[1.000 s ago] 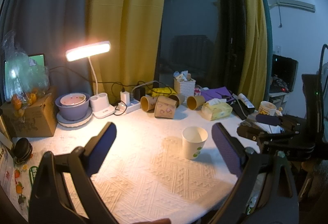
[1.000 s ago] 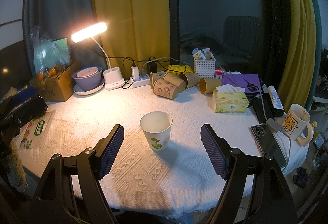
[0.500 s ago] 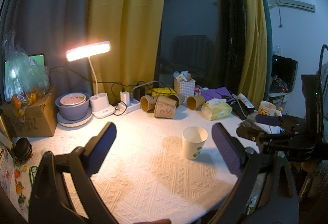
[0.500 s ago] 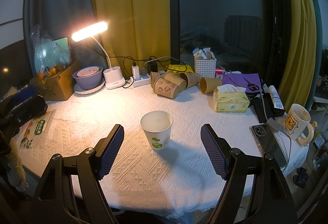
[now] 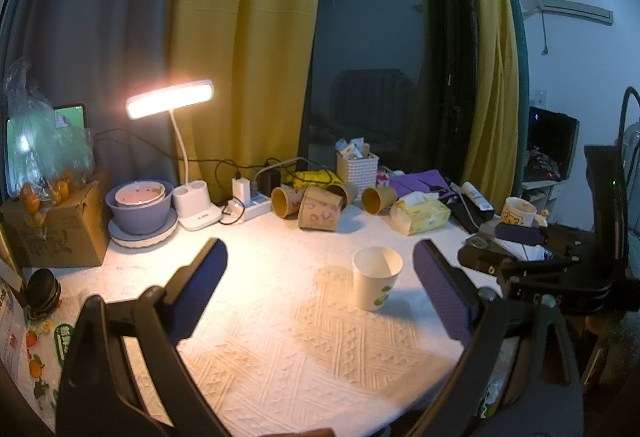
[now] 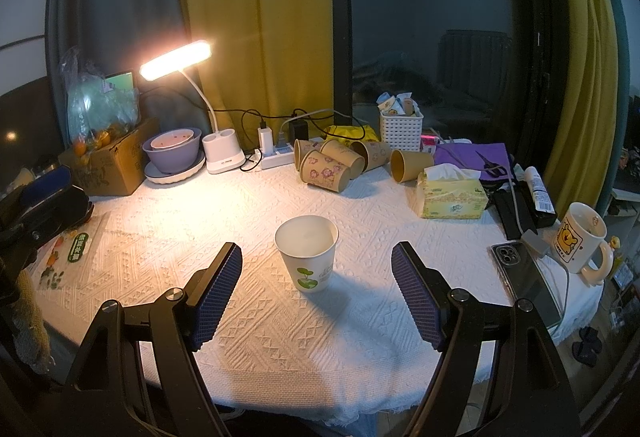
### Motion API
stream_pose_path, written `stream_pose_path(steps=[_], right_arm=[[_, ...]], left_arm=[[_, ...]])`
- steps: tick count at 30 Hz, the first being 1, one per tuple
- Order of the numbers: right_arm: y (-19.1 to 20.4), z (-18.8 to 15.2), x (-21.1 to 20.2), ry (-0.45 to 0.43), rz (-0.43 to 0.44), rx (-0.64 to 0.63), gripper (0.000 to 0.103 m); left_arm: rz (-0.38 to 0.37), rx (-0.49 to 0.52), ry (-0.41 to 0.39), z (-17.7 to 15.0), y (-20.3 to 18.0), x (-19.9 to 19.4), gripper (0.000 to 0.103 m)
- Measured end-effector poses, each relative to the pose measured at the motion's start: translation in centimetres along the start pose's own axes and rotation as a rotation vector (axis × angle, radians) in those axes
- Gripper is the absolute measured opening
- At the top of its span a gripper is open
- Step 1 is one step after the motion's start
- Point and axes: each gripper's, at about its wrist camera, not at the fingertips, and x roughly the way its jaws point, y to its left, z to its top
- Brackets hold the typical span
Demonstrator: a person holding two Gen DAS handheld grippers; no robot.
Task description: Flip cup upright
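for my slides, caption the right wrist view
White paper cup upright on the tablecloth, between the open right gripper fingers.

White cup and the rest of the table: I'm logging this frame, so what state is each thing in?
white cup: upright, mouth up, standing free
left gripper: open, empty
right gripper: open, empty, cup ahead of its fingers
brown paper cups: lying on their sides
desk lamp: lit
tissue box: open, tissue sticking out
mug: upright

both wrist views overlap on table (image 5: pixel 304 337)
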Motion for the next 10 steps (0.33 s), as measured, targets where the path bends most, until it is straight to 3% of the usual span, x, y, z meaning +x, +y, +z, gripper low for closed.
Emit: stream_pose_path(steps=[10], right_arm=[[0.12,-0.21,0.17,0.005,0.003,-0.002,0.080]], left_arm=[[-0.013,-0.005,-0.003,-0.11,0.00,-0.04,0.095]])
